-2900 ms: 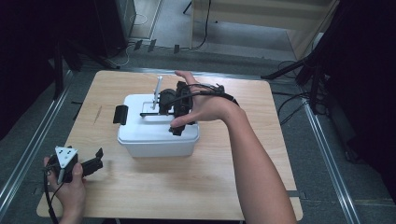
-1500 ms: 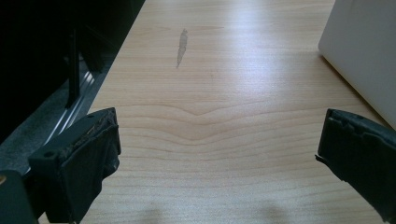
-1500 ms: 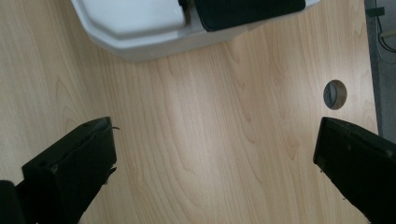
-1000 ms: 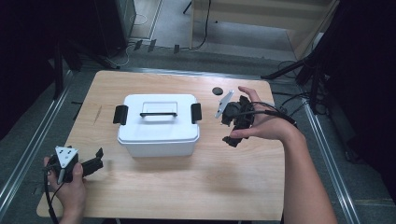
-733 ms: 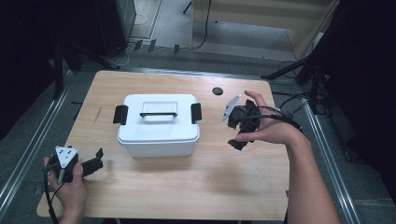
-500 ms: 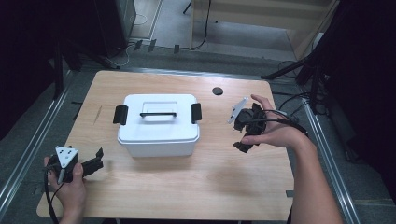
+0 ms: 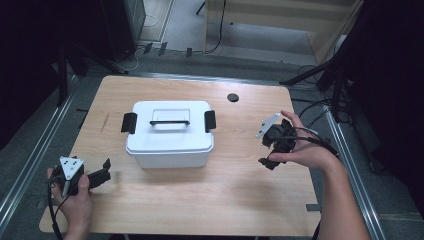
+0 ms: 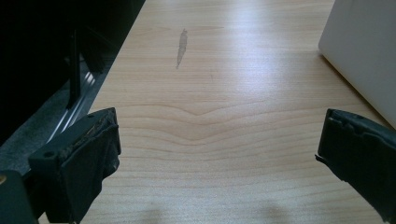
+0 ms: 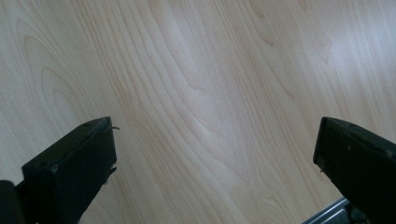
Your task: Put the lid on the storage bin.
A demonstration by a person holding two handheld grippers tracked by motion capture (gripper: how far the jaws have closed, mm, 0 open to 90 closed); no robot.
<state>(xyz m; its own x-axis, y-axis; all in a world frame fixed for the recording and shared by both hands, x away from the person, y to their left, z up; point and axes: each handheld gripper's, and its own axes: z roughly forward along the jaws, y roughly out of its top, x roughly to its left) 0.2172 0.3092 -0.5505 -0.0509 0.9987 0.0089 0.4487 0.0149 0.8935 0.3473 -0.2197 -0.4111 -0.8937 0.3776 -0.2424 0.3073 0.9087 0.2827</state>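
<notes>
Item 1, nearest: left claw [image 7: 106, 166], held low at the near left corner of the desk [image 7: 235, 195], grey three-cornered plate on top. Jaws spread wide in the left gripper view, nothing between them but bare wood; it points toward the box.

Item 2: right claw [image 7: 266, 162], at the right side of the desk, held above the surface in the person's right hand [image 7: 300, 150], tilted downward. Jaws wide apart in the right gripper view, empty, over plain wood grain.

Item 3: white storage box [image 7: 170, 132], mid-desk, lid on, black carry handle [image 7: 170, 121] lying flat on top, a black latch [image 7: 128, 122] at the left end and another at the right. Near the left claw, well apart from the right claw.

Item 4, farthest: small black disc [image 7: 232, 97] near the far edge of the desk.

Step in hand, by judgement: box stands closed and untouched; both claws are idle between contacts. Next move likely calls for bringing a claw onto a latch or the handle, squarely, jaws kept open until around it.
</notes>
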